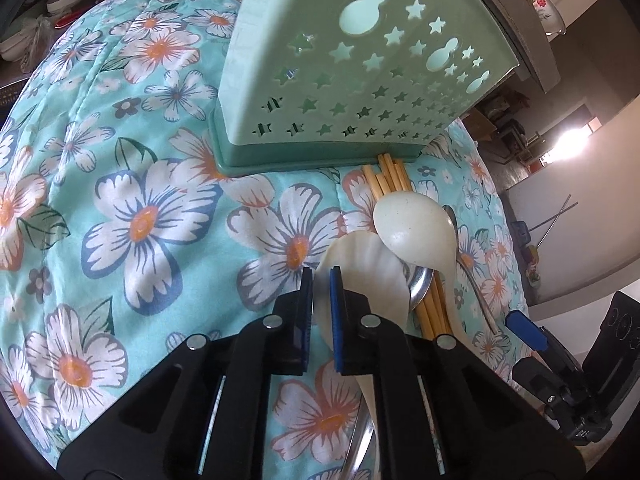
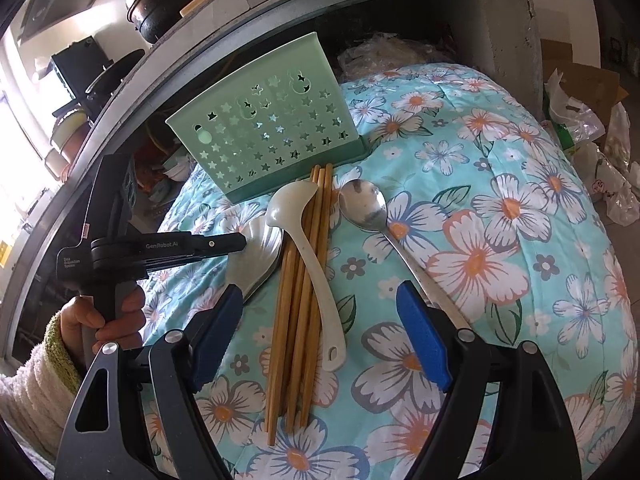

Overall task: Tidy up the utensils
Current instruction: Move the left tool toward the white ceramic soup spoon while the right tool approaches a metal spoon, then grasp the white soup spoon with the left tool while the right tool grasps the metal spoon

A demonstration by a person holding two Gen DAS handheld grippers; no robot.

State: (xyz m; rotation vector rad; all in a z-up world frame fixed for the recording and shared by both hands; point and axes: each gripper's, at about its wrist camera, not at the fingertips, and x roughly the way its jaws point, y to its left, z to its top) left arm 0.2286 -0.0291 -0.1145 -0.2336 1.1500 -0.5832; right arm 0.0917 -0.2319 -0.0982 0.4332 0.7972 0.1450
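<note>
Grasp step: left tongs (image 1: 321,280) clamped on scalloped white spoon (image 1: 360,276), holder (image 1: 360,64) ahead; right tongs (image 2: 320,316) agape over chopsticks (image 2: 300,300) and ladle (image 2: 308,248); next, lift toward holder, judged.

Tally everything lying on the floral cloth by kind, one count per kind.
Ladle: 1
Scalloped spoon: 1
Steel spoons: 2, one partly hidden under the scalloped spoon
Chopstick bundle: 1, sticks overlap too much to count
Holder: 1
Total: 6
</note>
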